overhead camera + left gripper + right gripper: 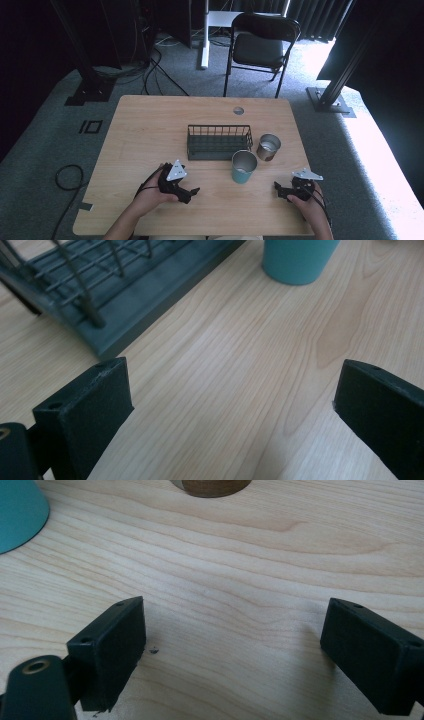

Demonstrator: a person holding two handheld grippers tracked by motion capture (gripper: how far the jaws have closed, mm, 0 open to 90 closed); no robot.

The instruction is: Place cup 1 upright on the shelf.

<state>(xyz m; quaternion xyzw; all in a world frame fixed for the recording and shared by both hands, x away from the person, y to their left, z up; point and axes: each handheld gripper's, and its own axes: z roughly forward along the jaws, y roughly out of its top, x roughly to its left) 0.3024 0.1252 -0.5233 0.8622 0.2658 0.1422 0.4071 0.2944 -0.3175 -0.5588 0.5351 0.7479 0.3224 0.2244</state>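
A dark wire basket [219,141] stands at the middle of the wooden table [150,125]. A teal cup [243,167] sits just in front of its right end, and a brown cup with a metal inside [268,147] stands to the basket's right. My left gripper [191,194] rests near the front edge, left of the teal cup, with nothing in it. In the left gripper view it [232,405] is open, facing the basket [115,290] and the teal cup [299,260]. My right gripper [278,190] lies at the front right. In its own view it [235,645] is open over bare wood, with the teal cup [17,515] and the brown cup [212,486] beyond.
A round cable hole [238,110] sits near the table's far edge. A black folding chair [260,42] stands behind the table. Cables [67,177] lie on the carpet at the left, and dark stand bases flank the table.
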